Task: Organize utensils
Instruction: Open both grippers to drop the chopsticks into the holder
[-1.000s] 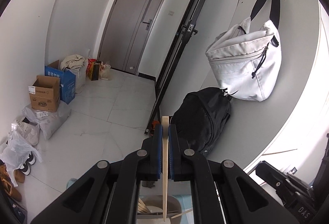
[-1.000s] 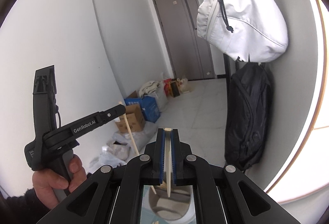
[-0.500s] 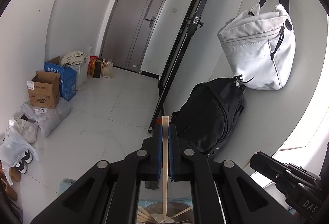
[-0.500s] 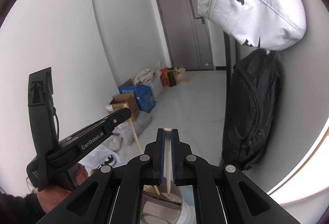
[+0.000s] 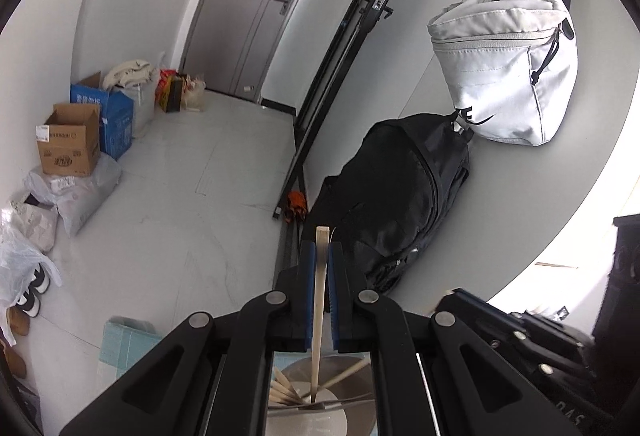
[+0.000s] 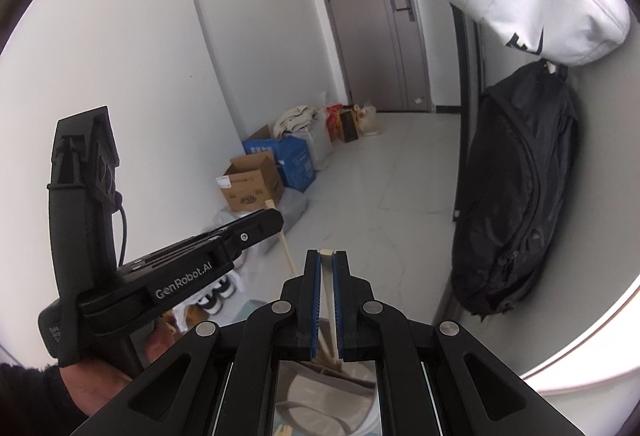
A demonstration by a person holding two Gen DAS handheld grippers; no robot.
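My left gripper [image 5: 320, 248] is shut on a pale wooden chopstick [image 5: 319, 312] held upright; its lower end reaches into a grey round holder [image 5: 308, 418] that holds several more chopsticks [image 5: 284, 390]. My right gripper [image 6: 326, 256] is shut on another pale chopstick [image 6: 329, 300], whose lower end points down toward the holder [image 6: 320, 392] below the jaws. In the right wrist view the left gripper [image 6: 276, 220] stands to the left, gripped by a hand [image 6: 100, 376], its chopstick [image 6: 286, 248] slanting down.
A black backpack [image 5: 400, 196] leans on the wall under a hanging white bag [image 5: 508, 76]. Cardboard and blue boxes [image 5: 80, 132], plastic bags and shoes [image 5: 28, 296] line the left wall. A grey door [image 5: 256, 4] is at the back. A light blue box [image 5: 124, 344] sits below left.
Both grippers have sunk with their chopsticks, so the holder shows larger beneath them. The left chopstick's tip now sits among the chopsticks in the holder.
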